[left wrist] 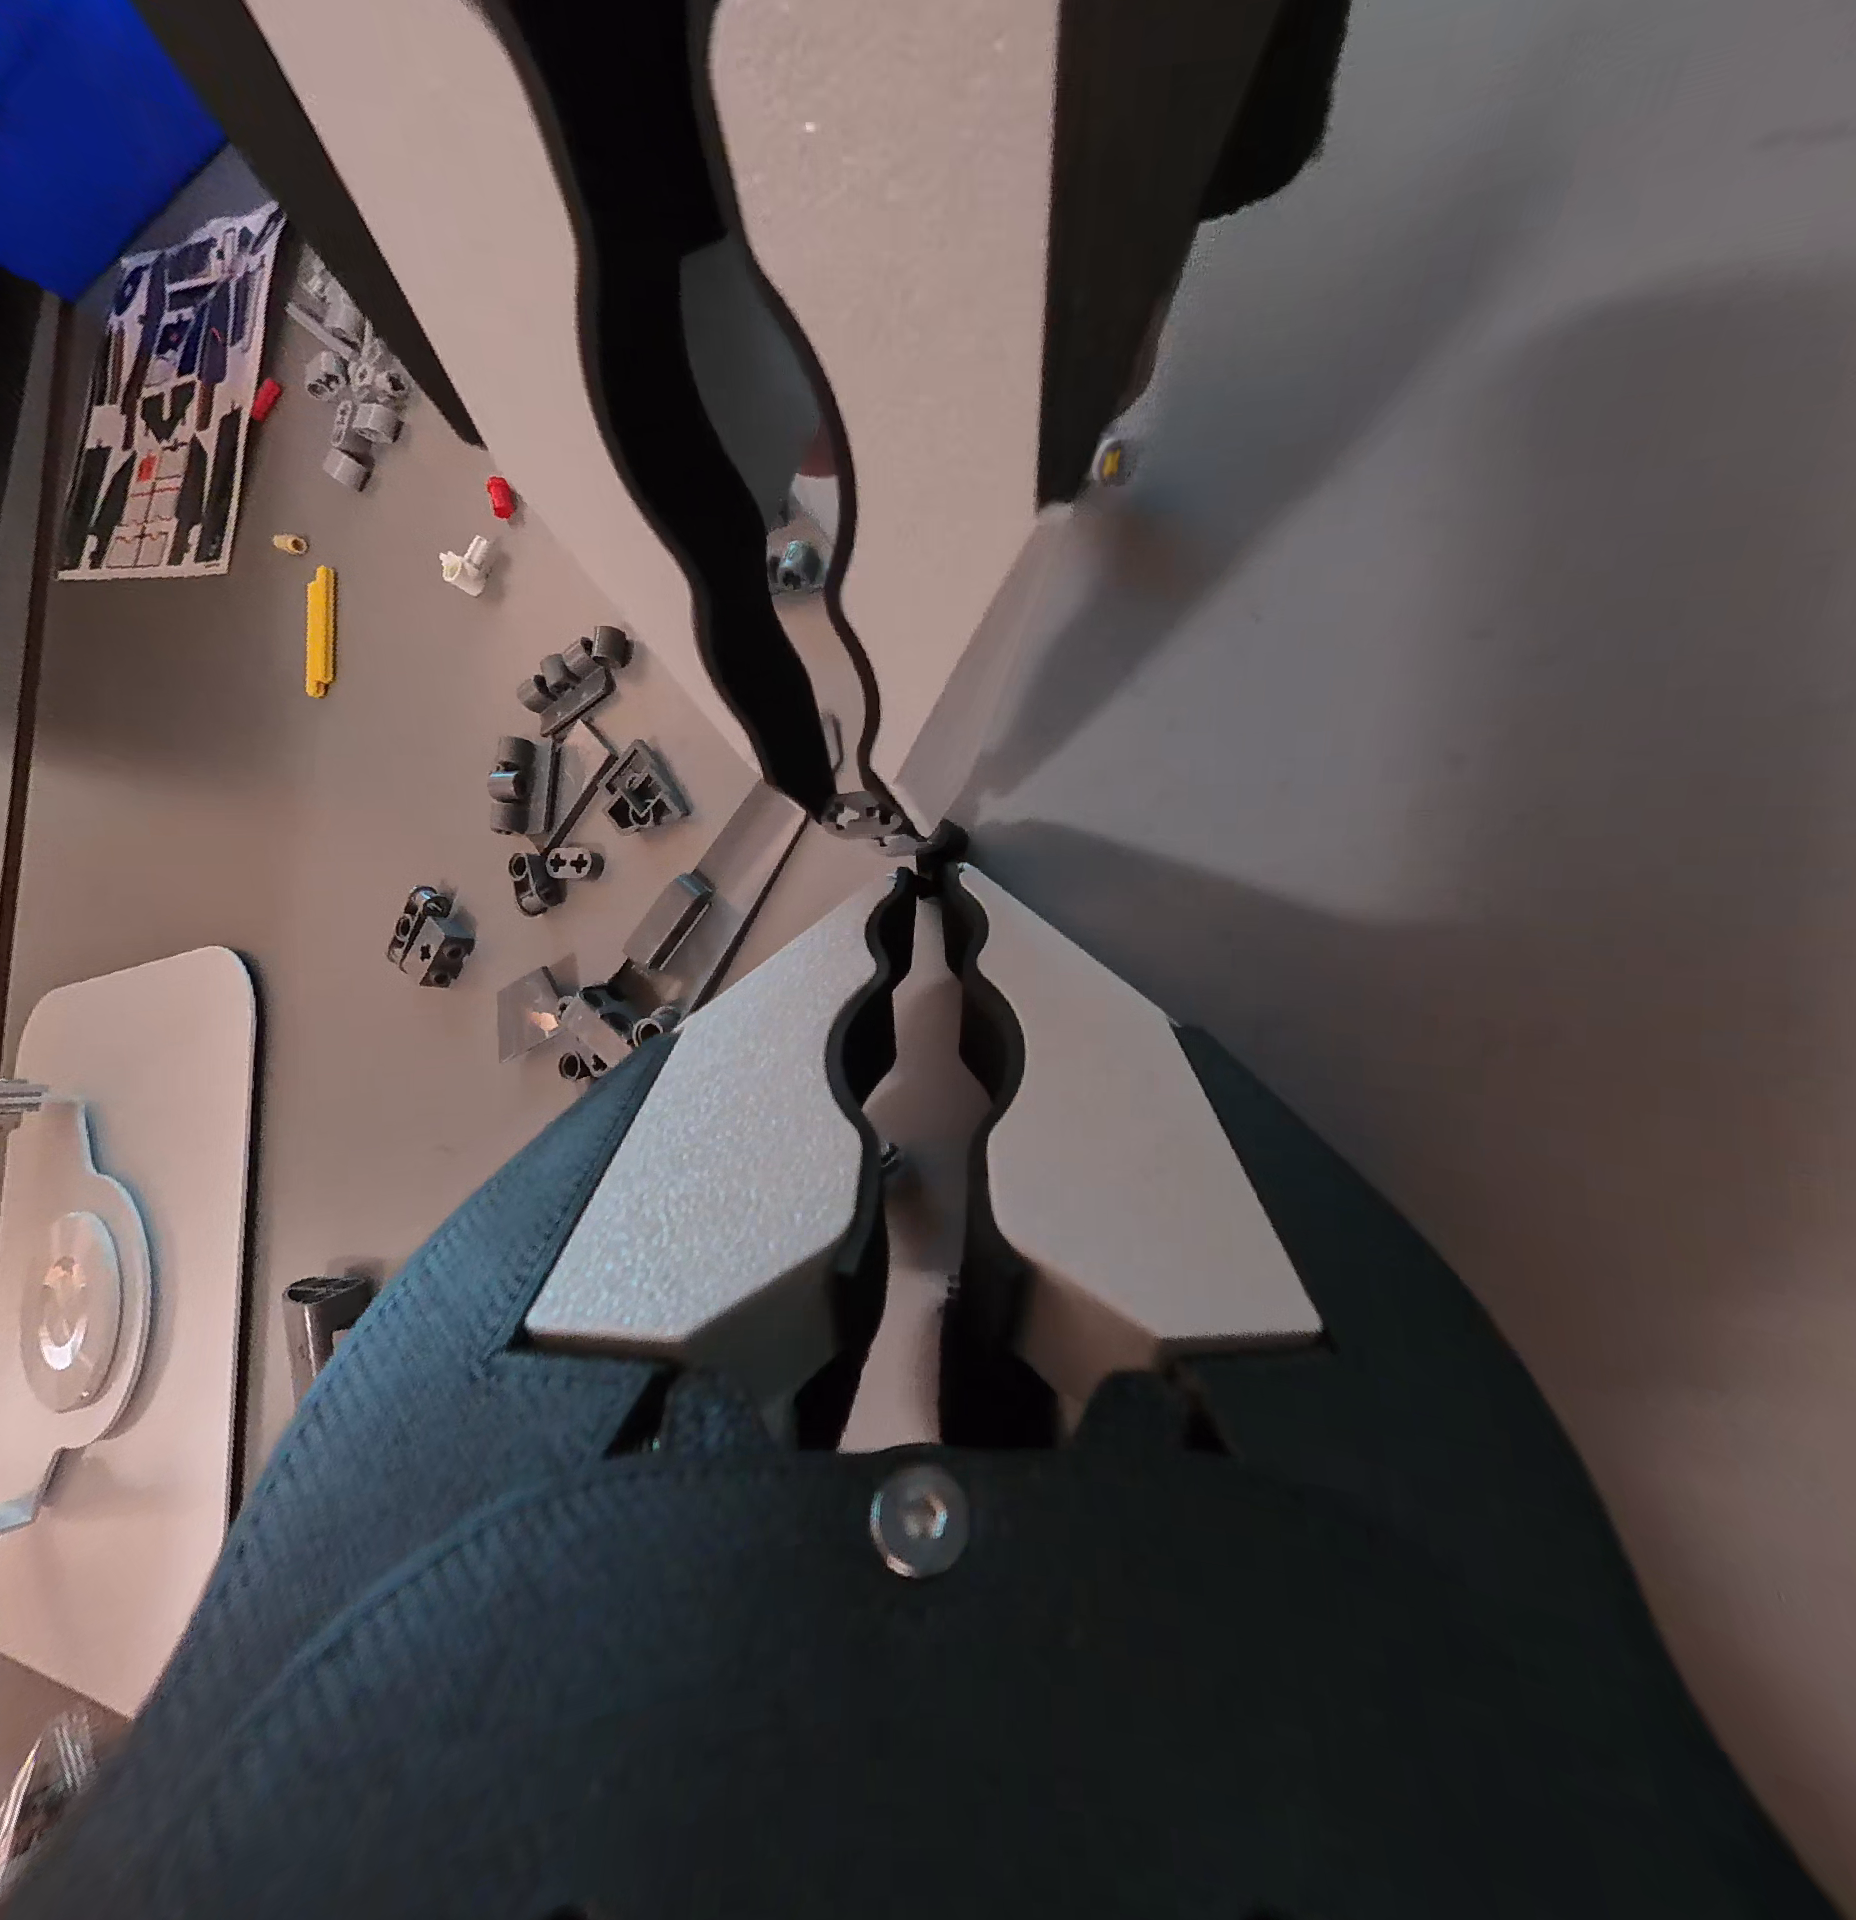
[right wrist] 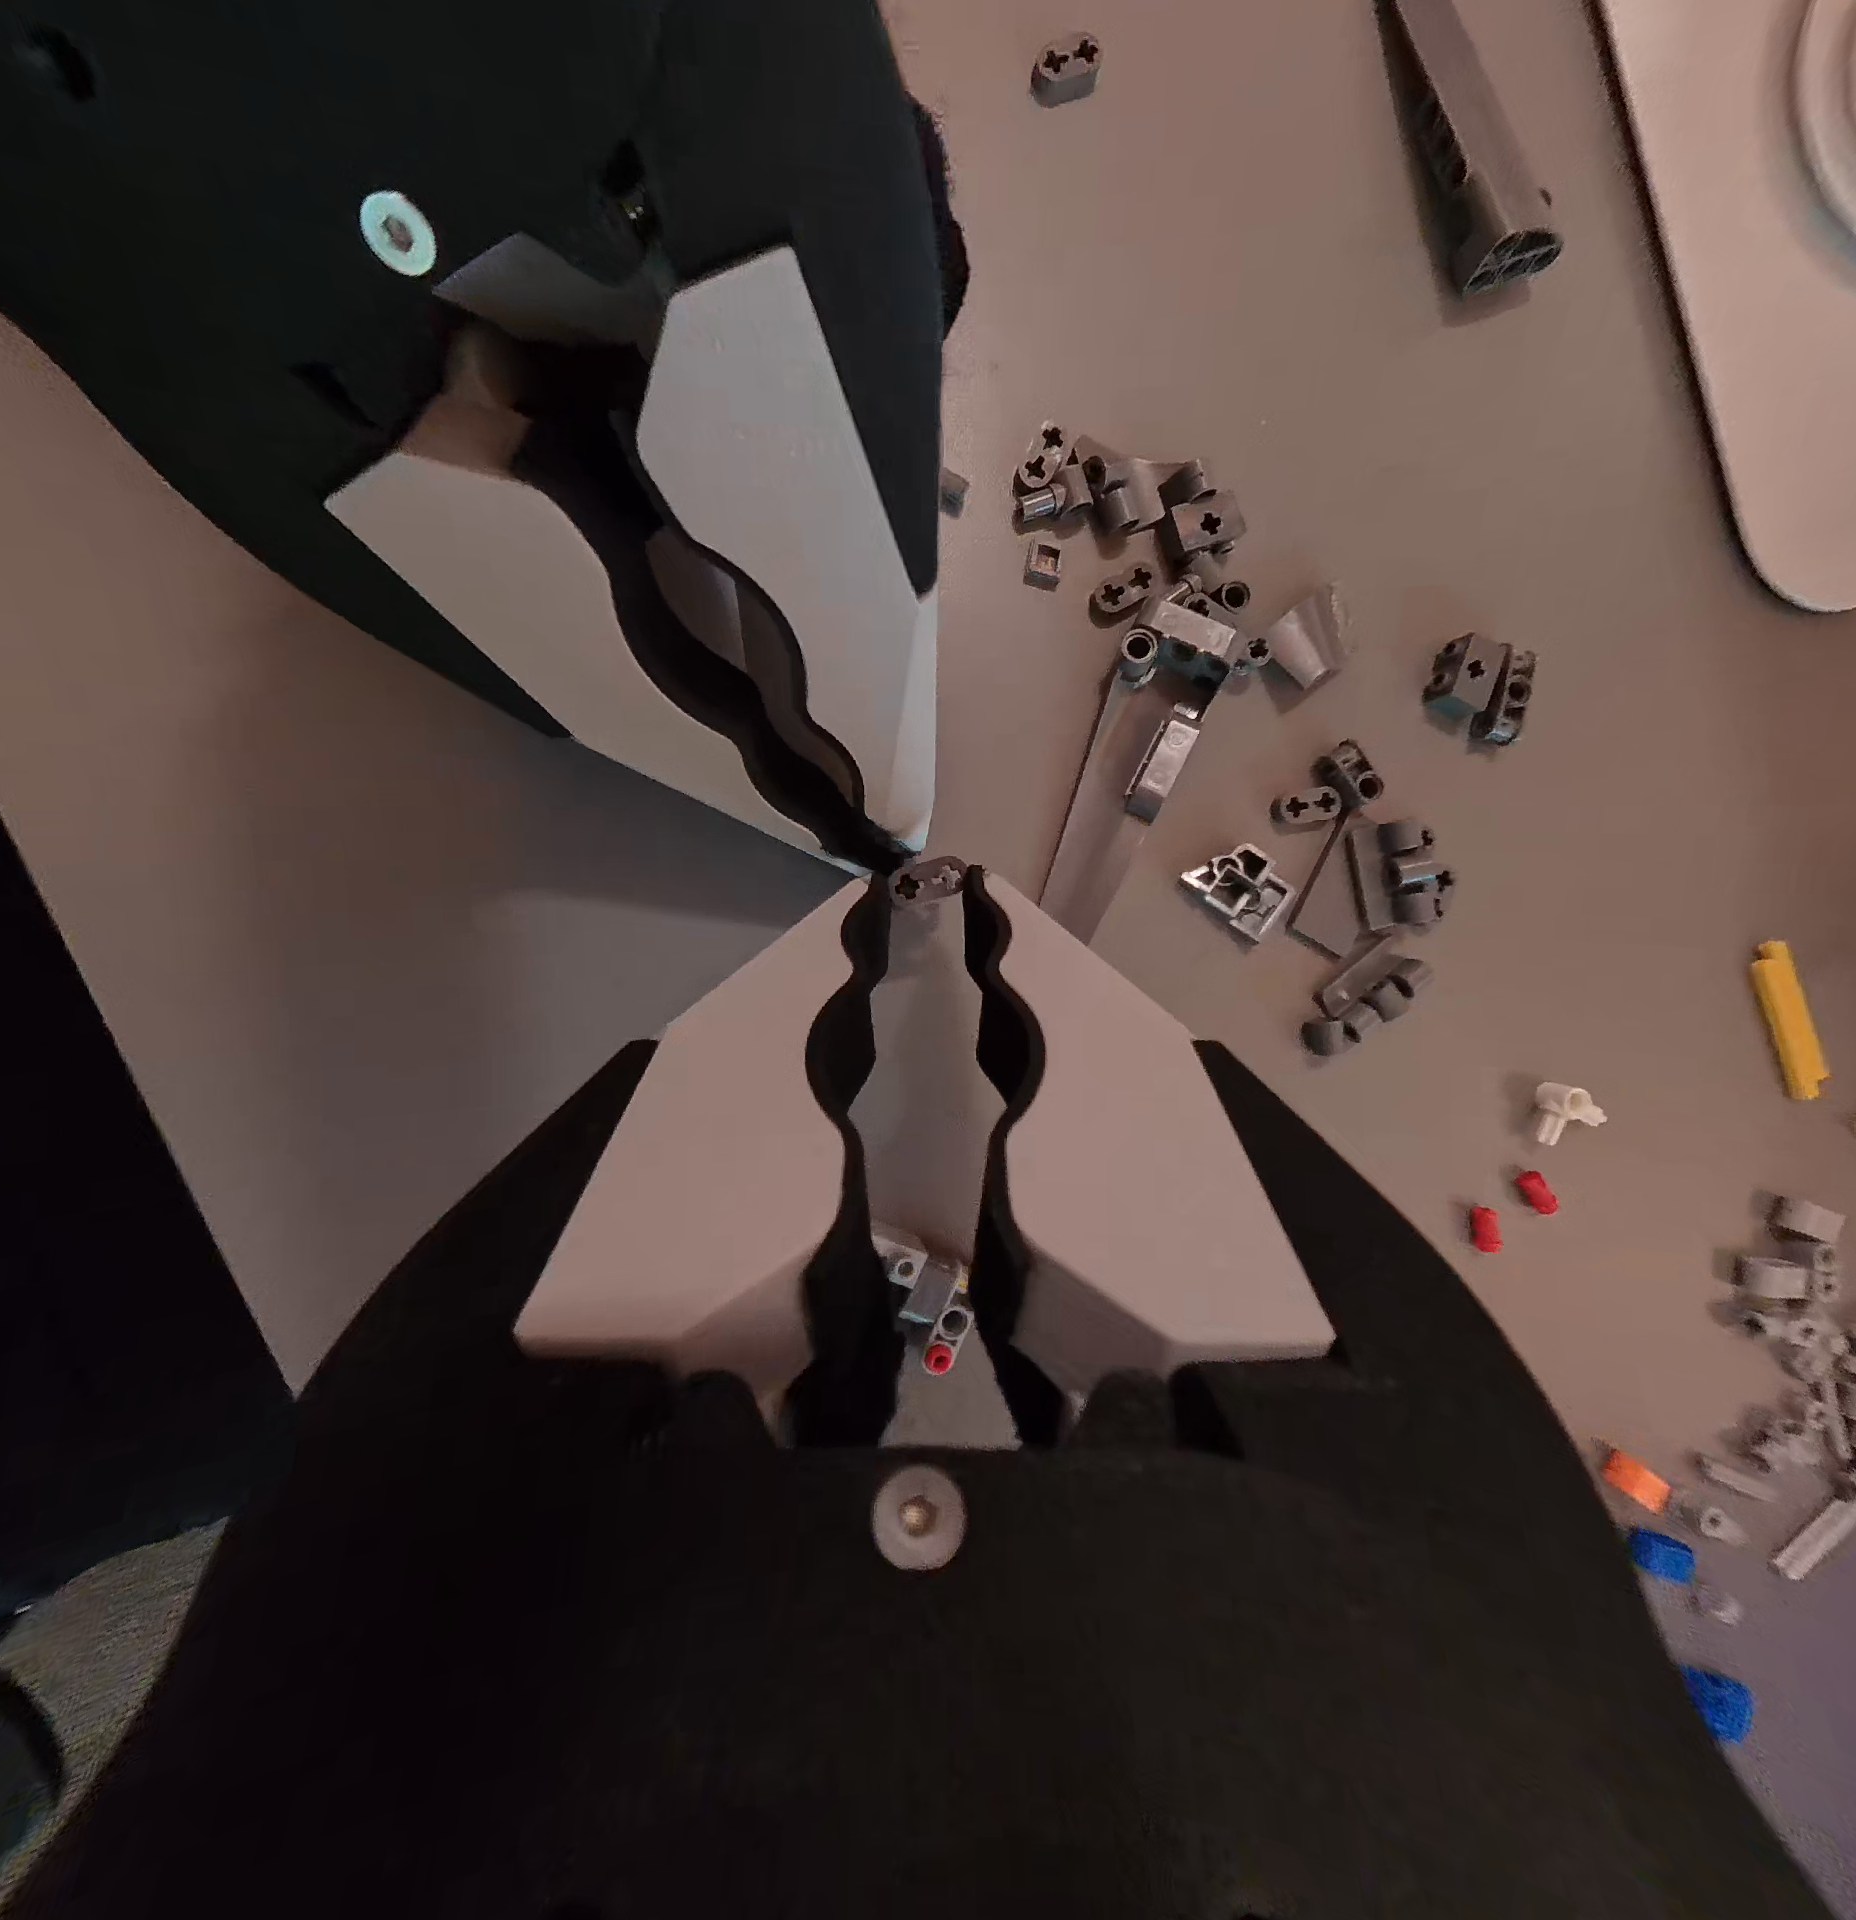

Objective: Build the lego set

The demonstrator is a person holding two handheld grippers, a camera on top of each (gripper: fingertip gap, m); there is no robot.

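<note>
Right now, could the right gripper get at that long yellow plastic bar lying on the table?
Probably reach it, yes: the long yellow plastic bar lies uncovered on the table, off to its right. Grabbing it is doubtful, since the right gripper is pinching a small grey two-hole connector.

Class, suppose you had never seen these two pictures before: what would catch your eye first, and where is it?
The two grippers meet tip to tip at the centre: the right gripper pinches a small grey two-hole connector between its fingertips, while the left gripper is closed on a small black pin right against it. Beside them, loose grey building pieces are scattered on the grey table, with a bright yellow bar and two red pins standing out.
</note>
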